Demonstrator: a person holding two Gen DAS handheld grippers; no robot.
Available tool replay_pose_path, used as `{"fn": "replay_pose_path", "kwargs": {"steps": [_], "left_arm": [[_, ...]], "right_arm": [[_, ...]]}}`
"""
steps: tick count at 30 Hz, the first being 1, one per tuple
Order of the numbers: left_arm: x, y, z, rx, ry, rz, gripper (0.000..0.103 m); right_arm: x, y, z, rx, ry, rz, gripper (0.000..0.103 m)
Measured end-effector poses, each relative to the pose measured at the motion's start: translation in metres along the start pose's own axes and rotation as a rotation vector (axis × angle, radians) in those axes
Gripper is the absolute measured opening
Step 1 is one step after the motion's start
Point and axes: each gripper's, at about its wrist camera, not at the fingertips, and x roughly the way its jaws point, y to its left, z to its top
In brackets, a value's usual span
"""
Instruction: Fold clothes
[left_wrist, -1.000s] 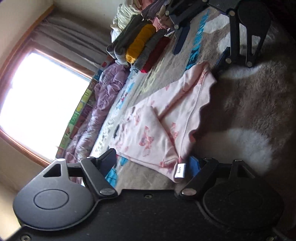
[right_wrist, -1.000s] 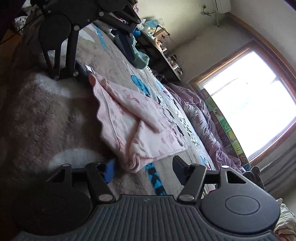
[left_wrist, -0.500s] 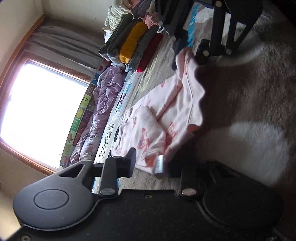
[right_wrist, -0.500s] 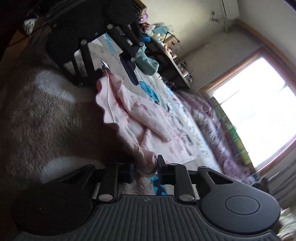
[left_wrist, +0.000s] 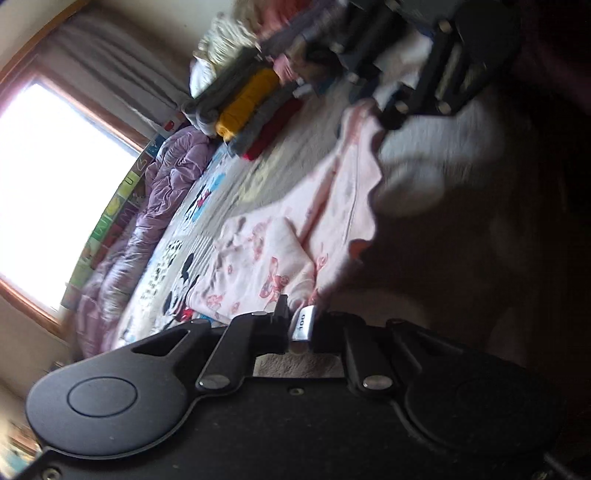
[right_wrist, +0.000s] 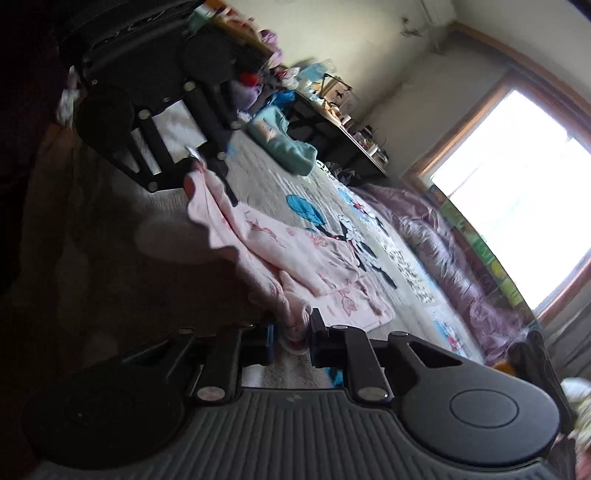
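Two handheld grippers lift one edge of a pink garment (left_wrist: 295, 236) off a bed (right_wrist: 266, 173), its far part lying flat on the patterned cover. The left gripper (left_wrist: 301, 326) has its fingers closed on a corner bearing a white size tag (left_wrist: 304, 323), while the right gripper (right_wrist: 291, 338) pinches the bunched fabric at the other corner. A stack of folded clothes (left_wrist: 251, 110) sits at the far end of the bed, beside a purple quilt (left_wrist: 155, 206) under the window (right_wrist: 524, 199).
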Motion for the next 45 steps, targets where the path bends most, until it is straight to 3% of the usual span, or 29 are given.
{"fn": "replay_pose_path", "kwargs": {"steps": [8,18,26,31,32,34,36,38,40,41,42,43,45], "left_arm": [[0.010,0.066,-0.006,-0.424,-0.202,-0.079,0.008],[0.072,0.139,-0.025,-0.852,-0.335,-0.209,0.008],[0.120,0.165,-0.041,-1.028,-0.270,-0.284,0.008],[0.140,0.169,-0.053,-1.113,-0.188,-0.298,0.009],[0.144,0.169,-0.055,-1.130,-0.171,-0.300,0.012],[0.151,0.171,-0.060,-1.164,-0.138,-0.306,0.034],[0.159,0.172,-0.064,-1.197,-0.104,-0.311,0.036],[0.167,0.174,-0.069,-1.230,-0.070,-0.316,0.036],[0.175,0.175,-0.074,-1.264,-0.036,-0.321,0.035],[0.175,0.176,-0.075,-1.270,-0.038,-0.313,0.034],[0.175,0.178,-0.076,-1.272,-0.045,-0.300,0.026],[0.174,0.180,-0.077,-1.275,-0.053,-0.287,0.016],[0.173,0.184,-0.077,-1.278,-0.087,-0.274,0.009]], "right_arm": [[-0.015,-0.058,0.010,0.290,-0.127,0.019,0.019],[0.041,-0.143,-0.016,0.653,-0.248,0.114,0.020],[0.113,-0.194,-0.064,0.998,-0.298,0.238,0.023],[0.167,-0.208,-0.103,1.252,-0.197,0.292,0.023],[0.177,-0.209,-0.111,1.302,-0.172,0.300,0.023],[0.189,-0.204,-0.125,1.377,-0.134,0.322,0.033],[0.191,-0.200,-0.130,1.403,-0.128,0.341,0.047],[0.194,-0.197,-0.127,1.381,-0.115,0.366,0.047],[0.197,-0.193,-0.121,1.340,-0.112,0.386,0.045],[0.196,-0.192,-0.119,1.315,-0.110,0.381,0.038],[0.195,-0.190,-0.116,1.301,-0.108,0.383,0.021],[0.195,-0.188,-0.114,1.288,-0.107,0.384,0.013],[0.194,-0.190,-0.110,1.274,-0.120,0.362,0.006]]}}
